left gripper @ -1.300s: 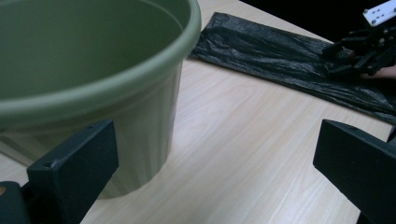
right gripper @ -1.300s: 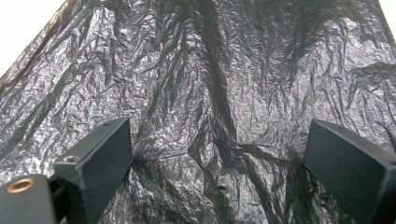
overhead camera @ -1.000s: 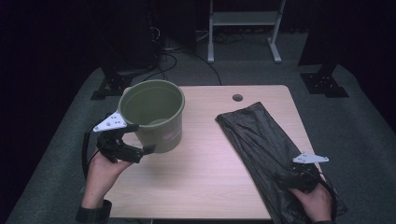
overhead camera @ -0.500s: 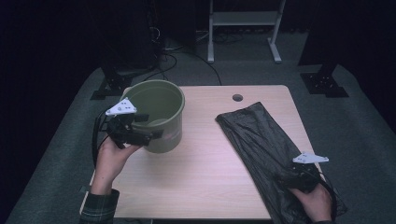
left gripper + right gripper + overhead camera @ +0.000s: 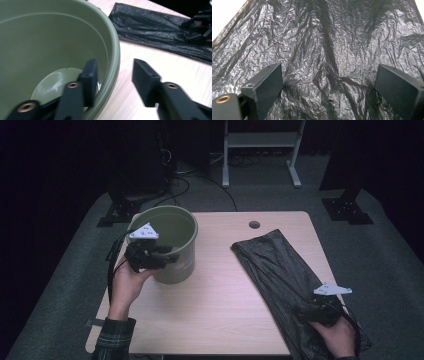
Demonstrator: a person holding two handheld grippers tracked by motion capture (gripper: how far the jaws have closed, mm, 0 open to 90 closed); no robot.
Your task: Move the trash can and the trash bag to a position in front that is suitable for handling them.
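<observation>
Round olive-green plastic bucket (image 5: pixel 167 242), standing upright on the pale wooden table (image 5: pixel 220 285) near its far left corner, seemingly empty down to a glossy floor. Probably light for its bulk, with a stiff wall and a smooth, rather slippery skin; best taken at the rolled rim, where the lip gives the pads something to catch. Likely to tip or swing if lifted by one side alone, so worth keeping low or steadying from the other side.

Astride that rim on the side nearest the person, the left gripper (image 5: pixel 115 77): one jaw inside the bucket, the other outside with bare table showing between it and the wall. Jaws just closing around the rim but not yet pressing; no grip so far.

To the right of the bucket and well apart from it, a flat, crinkled black plastic bin bag (image 5: pixel 285 275), lying lengthwise toward the near right edge. Thin, soft and limp, apt to slide on the wood; easier pinched at a fold or an edge than in the flat middle.

At the bag's near end, farthest from the bucket, the right gripper (image 5: pixel 328 86), jaws spread wide over the film, nothing clamped between them.
</observation>
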